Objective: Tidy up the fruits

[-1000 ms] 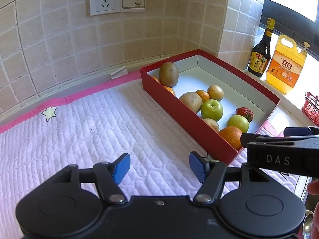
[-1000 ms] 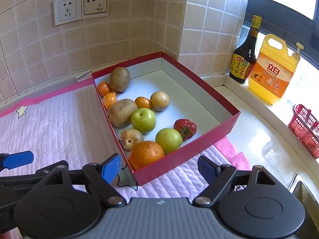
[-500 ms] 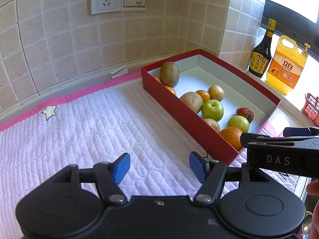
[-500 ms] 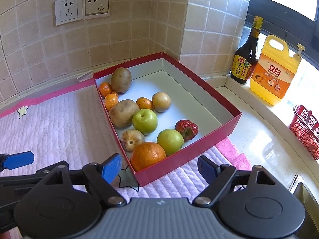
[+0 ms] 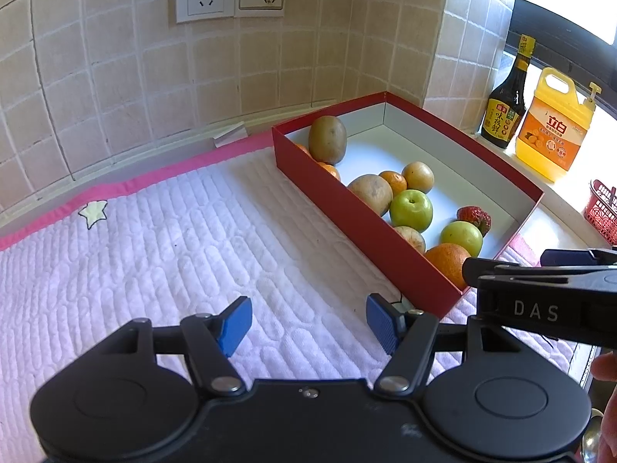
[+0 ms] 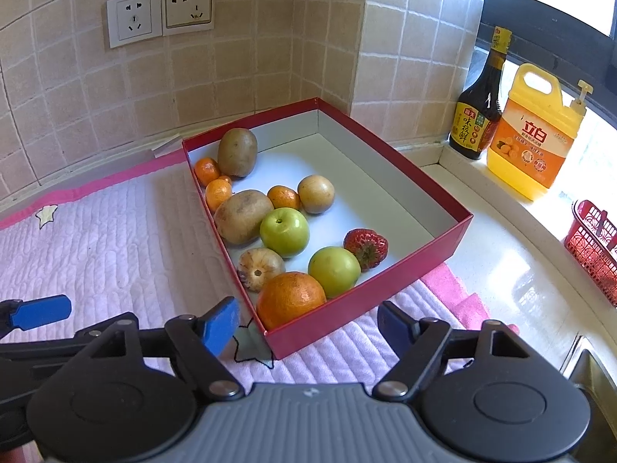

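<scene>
A red box [image 6: 416, 270] [image 5: 347, 208] with a white floor holds several fruits: a large orange [image 6: 291, 299], two green apples [image 6: 284, 231] [image 6: 334, 271], a strawberry [image 6: 366, 247], kiwis [image 6: 237, 151], small tangerines [image 6: 218, 195] and brownish fruits [image 6: 316, 193]. My left gripper [image 5: 308, 324] is open and empty over the pink-white mat, left of the box. My right gripper [image 6: 306, 328] is open and empty, just in front of the box's near corner. Each gripper shows at the edge of the other's view.
The quilted mat [image 5: 135, 250] covers the counter. A dark sauce bottle [image 6: 480, 112] and a yellow detergent jug [image 6: 534, 135] stand on the sill at the right, with a red basket [image 6: 594, 247] beyond. Tiled walls with sockets [image 6: 160, 15] stand behind. A sink edge [image 6: 594, 366] lies at the lower right.
Both views have shifted very slightly; the grippers stay open and the fruits have not moved.
</scene>
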Demonstrator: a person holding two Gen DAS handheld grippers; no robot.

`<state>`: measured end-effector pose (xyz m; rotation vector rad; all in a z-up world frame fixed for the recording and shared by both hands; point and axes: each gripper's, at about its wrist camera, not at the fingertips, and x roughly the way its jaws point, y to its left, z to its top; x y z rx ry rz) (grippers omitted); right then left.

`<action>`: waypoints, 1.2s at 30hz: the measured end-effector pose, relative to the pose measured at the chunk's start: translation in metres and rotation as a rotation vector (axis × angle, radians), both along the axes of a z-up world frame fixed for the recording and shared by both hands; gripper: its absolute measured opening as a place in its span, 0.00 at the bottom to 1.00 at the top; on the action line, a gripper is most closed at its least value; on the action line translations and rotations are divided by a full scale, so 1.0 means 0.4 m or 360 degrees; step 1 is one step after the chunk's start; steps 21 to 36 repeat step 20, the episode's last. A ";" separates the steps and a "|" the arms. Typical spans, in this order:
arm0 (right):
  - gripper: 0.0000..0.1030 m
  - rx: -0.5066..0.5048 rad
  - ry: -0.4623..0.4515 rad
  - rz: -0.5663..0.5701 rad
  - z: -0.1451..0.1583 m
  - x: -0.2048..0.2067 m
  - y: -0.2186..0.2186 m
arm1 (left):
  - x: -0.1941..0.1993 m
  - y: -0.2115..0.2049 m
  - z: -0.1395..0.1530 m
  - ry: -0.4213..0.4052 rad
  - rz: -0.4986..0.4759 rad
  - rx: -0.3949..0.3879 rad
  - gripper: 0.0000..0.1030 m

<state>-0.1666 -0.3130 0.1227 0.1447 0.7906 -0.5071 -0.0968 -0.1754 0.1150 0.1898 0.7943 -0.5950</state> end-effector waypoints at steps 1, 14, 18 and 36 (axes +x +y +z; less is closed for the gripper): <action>0.77 0.0000 0.0003 0.0003 -0.001 0.001 0.000 | 0.000 0.000 -0.001 0.0002 0.0001 0.0000 0.76; 0.77 0.0004 0.0007 0.0011 -0.003 0.002 -0.002 | 0.012 0.000 -0.006 0.0027 0.0022 -0.0003 0.76; 0.77 0.0003 0.0004 0.0022 -0.005 0.001 0.002 | 0.016 0.007 -0.007 -0.0030 0.0097 0.0000 0.76; 0.77 0.0000 0.0004 0.0029 -0.005 -0.001 0.003 | 0.025 0.008 -0.009 -0.0011 0.0075 0.0017 0.77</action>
